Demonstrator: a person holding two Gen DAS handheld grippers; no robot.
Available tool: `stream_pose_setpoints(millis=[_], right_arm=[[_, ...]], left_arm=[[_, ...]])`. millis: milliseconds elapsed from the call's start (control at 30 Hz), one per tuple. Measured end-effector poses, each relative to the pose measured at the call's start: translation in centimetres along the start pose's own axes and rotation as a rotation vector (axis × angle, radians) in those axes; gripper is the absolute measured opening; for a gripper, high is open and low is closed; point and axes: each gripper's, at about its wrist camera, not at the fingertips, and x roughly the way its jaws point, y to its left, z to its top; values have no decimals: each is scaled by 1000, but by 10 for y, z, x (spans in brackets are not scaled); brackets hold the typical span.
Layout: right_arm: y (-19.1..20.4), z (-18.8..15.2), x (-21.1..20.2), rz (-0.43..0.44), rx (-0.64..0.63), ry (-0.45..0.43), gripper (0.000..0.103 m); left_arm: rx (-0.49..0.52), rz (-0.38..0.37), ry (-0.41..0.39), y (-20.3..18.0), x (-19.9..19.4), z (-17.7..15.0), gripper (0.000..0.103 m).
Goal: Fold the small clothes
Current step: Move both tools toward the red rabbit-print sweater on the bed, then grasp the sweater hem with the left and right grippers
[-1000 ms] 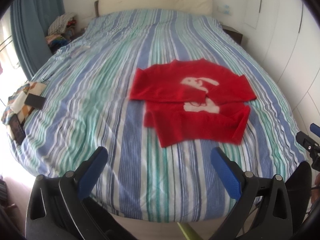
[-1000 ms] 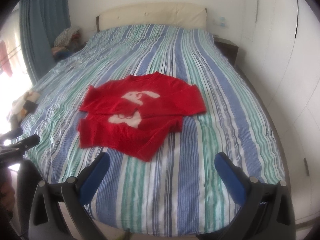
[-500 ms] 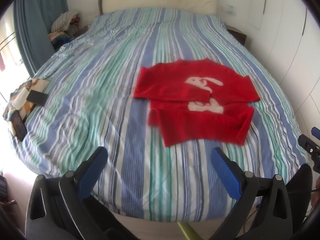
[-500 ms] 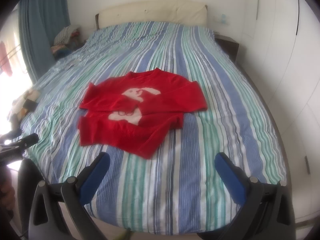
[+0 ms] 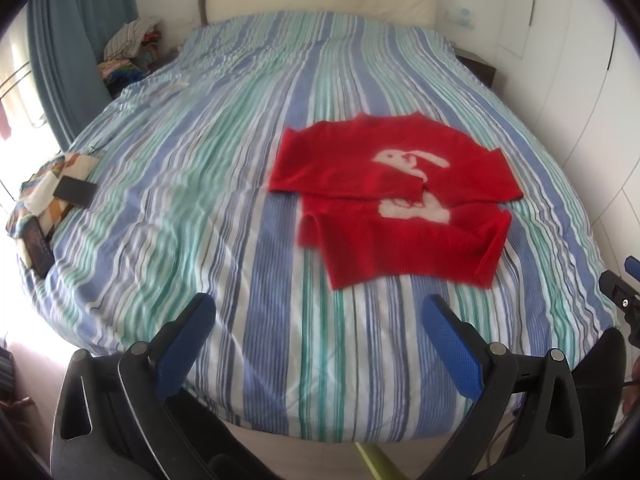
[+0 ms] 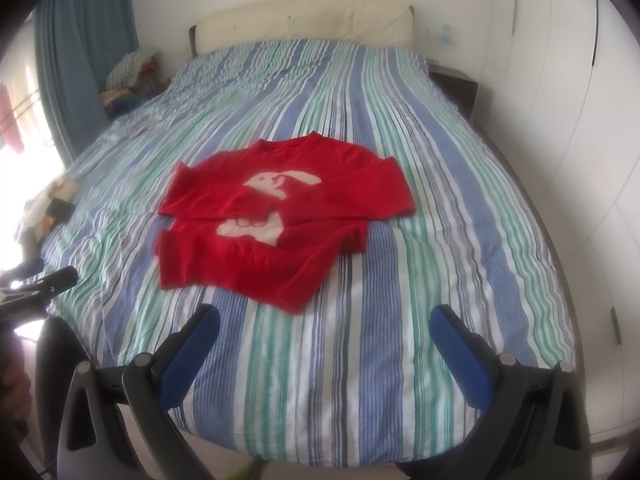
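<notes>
A small red sweater (image 5: 400, 208) (image 6: 280, 216) with a white rabbit on its chest lies on the striped bedspread (image 5: 224, 184) (image 6: 420, 280), both sleeves folded across the front. My left gripper (image 5: 318, 314) hovers open over the near edge of the bed, short of the sweater's hem and a little to its left. Open too, my right gripper (image 6: 324, 320) hangs above the near edge just in front of the hem. Neither holds anything. The right gripper's tips (image 5: 628, 280) show at the left view's right border, and the left gripper's tips (image 6: 44, 280) at the right view's left border.
A patterned cloth with a dark phone (image 5: 76, 192) on it lies at the bed's left edge. Piled clothes (image 5: 128, 52) sit by the blue curtain (image 5: 72, 40). White wardrobe doors (image 6: 580, 120) line the right side. A dark nightstand (image 6: 452, 84) stands by the headboard (image 6: 304, 16).
Both views have shifted slightly: the sweater sits a little lower and nearer in the frames. Both grippers stay open and empty, and the sweater has not been touched.
</notes>
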Motion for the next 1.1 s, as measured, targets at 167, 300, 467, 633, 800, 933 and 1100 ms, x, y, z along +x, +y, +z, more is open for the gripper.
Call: stream_pose_setpoints(millis=[167,300,467,633,800,933,1100], right_arm=[[1,-1,0,1,1,1,103],[2,-1,0,-3,2,1,103],[-2,0,-3,-11,11,-18,103],[-13,-14,21,-4,28,5,103],[-18,-31,85,66,54,63,103],[-8,-21,148,138,145,147,102],[2,-4,221,155,248,260,74]], left_arm=[[-1,-2,6,2,1,-1,103],[-26,8,9,18,4,-2,103],[-81,11,54,41,27,-7,103],[-111,-131,126,41,84,-13,102],[-97,-190,192,23,163,-4,101],[-92,-195,224,10,201,7,77],[-105,-289,261,6,206,8,5]])
